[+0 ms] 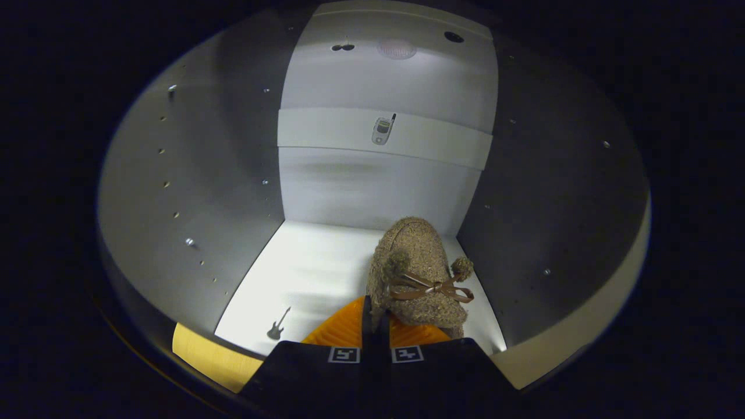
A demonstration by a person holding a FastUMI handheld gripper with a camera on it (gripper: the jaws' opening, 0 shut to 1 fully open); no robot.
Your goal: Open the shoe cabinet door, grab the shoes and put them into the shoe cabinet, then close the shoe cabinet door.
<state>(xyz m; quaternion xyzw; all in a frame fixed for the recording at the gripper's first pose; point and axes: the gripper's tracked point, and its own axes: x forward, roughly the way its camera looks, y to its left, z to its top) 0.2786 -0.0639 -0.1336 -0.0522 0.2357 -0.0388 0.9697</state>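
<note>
I see my gripper (375,317) inside the shoe cabinet (192,192), its two orange ribbed fingers (343,329) drawn close with only a thin dark slit between them. They pinch the near rim of the shoe (416,273), though the contact itself is tucked under the shoe's edge and I can't make out exactly how much material sits in the slit.

The shoe is a rounded, fuzzy tan slipper with a coarse, woolly nap, a thin brown ribbon bow (430,288) across its top and two small pompoms (463,266) of the same fuzz. Its toe points toward the cabinet's back wall and its sole seems to rest on the smooth white shelf floor (302,273); its near end is hidden by my fingers.

Left of the shoe, a small guitar-shaped sticker (277,326) lies flat on the floor. Beyond the shoe, a white crossbar (332,131) on the back wall carries a phone-shaped sticker (382,129). Grey side panels with rows of peg holes flank the shoe.
</note>
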